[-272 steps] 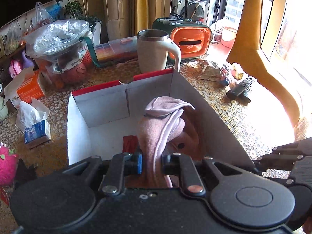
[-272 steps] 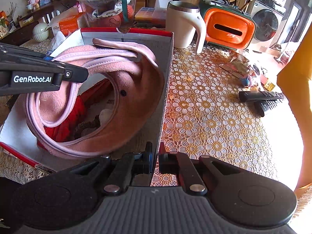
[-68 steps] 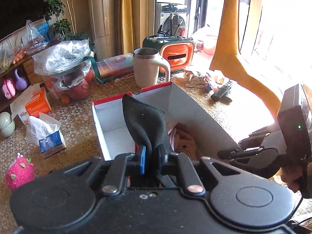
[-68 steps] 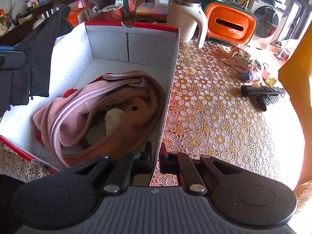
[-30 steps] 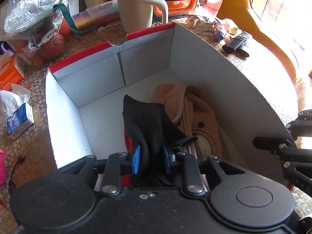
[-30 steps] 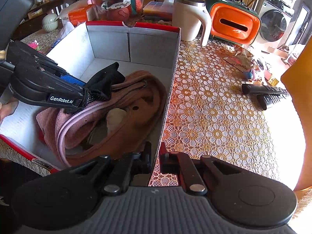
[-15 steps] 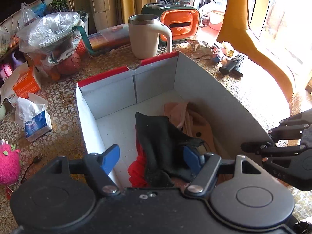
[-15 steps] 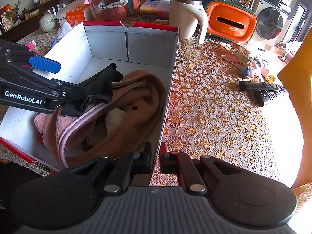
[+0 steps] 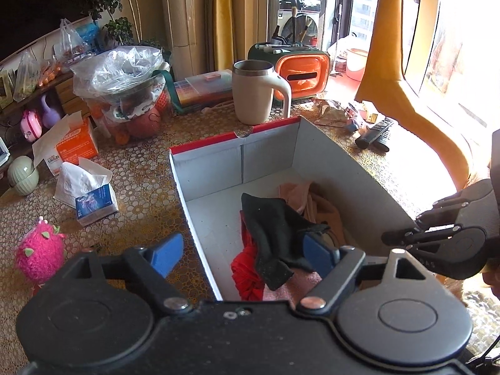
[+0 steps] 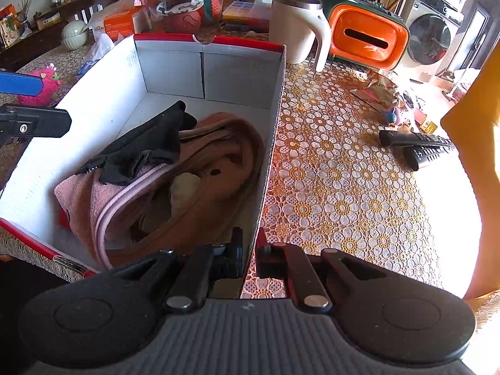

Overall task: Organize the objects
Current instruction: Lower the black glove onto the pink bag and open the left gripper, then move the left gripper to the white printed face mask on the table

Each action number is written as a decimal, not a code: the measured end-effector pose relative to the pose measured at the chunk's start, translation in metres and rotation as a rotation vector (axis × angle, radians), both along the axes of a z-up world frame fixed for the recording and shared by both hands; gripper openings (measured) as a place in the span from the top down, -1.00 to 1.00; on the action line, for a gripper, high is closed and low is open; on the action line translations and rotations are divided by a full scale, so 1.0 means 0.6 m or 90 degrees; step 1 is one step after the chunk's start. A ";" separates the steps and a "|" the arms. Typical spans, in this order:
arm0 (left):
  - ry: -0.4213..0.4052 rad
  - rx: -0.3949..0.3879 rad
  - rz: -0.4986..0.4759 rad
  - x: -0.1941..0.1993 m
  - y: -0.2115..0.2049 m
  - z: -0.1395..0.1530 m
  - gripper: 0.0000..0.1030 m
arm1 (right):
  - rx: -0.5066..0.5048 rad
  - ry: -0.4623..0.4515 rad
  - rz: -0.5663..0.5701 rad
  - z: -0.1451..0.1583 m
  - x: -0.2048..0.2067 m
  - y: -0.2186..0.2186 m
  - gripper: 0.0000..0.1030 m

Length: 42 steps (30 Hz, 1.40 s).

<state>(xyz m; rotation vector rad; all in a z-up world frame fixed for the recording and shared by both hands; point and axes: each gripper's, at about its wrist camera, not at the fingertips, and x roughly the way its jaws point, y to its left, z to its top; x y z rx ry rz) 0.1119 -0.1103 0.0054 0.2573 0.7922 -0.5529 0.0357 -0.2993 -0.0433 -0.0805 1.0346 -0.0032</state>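
Note:
A red-rimmed white cardboard box (image 9: 237,139) (image 10: 218,39) stands on the lace-covered table. Inside it a black cloth (image 9: 275,228) (image 10: 147,143) lies loose on a pink and brown fleece garment (image 9: 300,193) (image 10: 218,156), with a red cloth (image 9: 247,272) underneath. My left gripper (image 9: 242,251) hangs above the box's near left edge. Its jaws are opening wide and its blue pads (image 9: 165,253) press on nothing. My right gripper (image 10: 250,256) is shut on the box's right wall at the near corner, and it also shows in the left wrist view as a black right gripper (image 9: 437,234).
Behind the box stand a beige mug (image 9: 253,93), an orange case (image 9: 303,75) and a plastic-covered bowl (image 9: 125,84). Two remote controls (image 10: 418,147) lie to the right. A tissue pack (image 9: 93,197), an orange carton (image 9: 75,147) and a pink plush (image 9: 39,253) sit to the left.
My left gripper opened and let go of the black cloth, then rose and drew back from the box. The cloth now rests on the pink garment. The right gripper kept still.

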 end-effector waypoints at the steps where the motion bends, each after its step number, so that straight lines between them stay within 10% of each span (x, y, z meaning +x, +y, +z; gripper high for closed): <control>1: -0.002 -0.007 0.006 -0.004 0.009 0.003 -0.69 | -0.001 0.000 0.000 0.001 0.000 0.000 0.87; 16: -0.031 -0.066 0.108 -0.033 0.160 0.020 -0.97 | -0.013 0.005 -0.015 0.008 -0.003 0.009 0.87; 42: 0.011 0.036 0.179 -0.052 0.217 -0.179 -0.97 | -0.019 0.003 -0.030 0.006 -0.014 0.021 0.87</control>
